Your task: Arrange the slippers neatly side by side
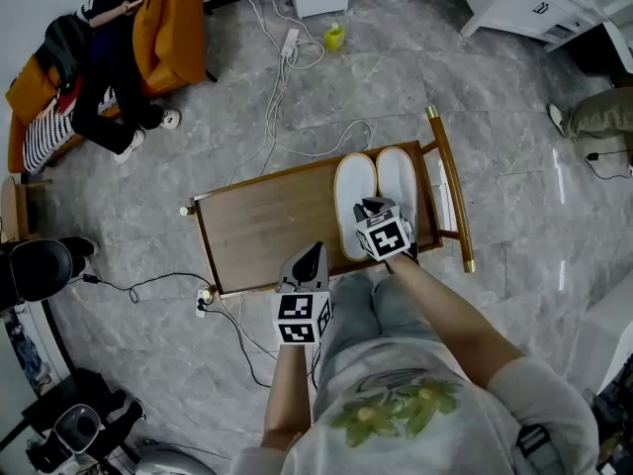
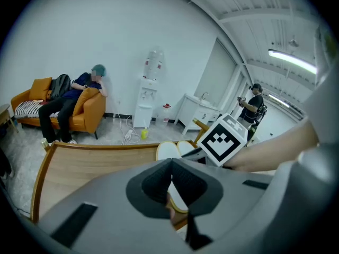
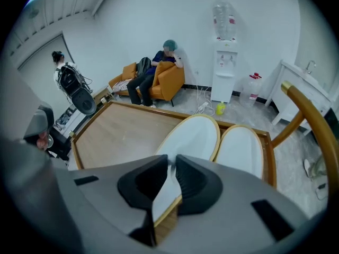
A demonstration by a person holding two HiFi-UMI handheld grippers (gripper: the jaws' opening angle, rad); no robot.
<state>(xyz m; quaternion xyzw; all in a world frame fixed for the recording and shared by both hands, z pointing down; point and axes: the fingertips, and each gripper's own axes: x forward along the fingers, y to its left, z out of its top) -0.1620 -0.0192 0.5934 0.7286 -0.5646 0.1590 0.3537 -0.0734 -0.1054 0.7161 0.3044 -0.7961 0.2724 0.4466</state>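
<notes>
Two white slippers with tan rims lie side by side at the right end of the wooden table (image 1: 257, 231): the left slipper (image 1: 353, 191) (image 3: 193, 136) and the right slipper (image 1: 398, 181) (image 3: 241, 150). My right gripper (image 1: 371, 206) (image 3: 172, 165) is over the near end of the left slipper. Its jaws stand almost together, with a strip of that slipper's white edge between the pads. My left gripper (image 1: 315, 250) (image 2: 171, 165) hovers at the table's front edge, left of the slippers, shut with nothing in it. Both slippers (image 2: 167, 150) and the right gripper's marker cube (image 2: 225, 139) show ahead of it.
The table has a raised rim and a curved wooden handle rail (image 1: 450, 186) on its right side. Cables (image 1: 277, 87) and a yellow bottle (image 1: 334, 36) lie on the grey floor behind it. A person sits on an orange sofa (image 1: 168, 38) at the far left. A water dispenser (image 3: 225, 73) stands by the wall.
</notes>
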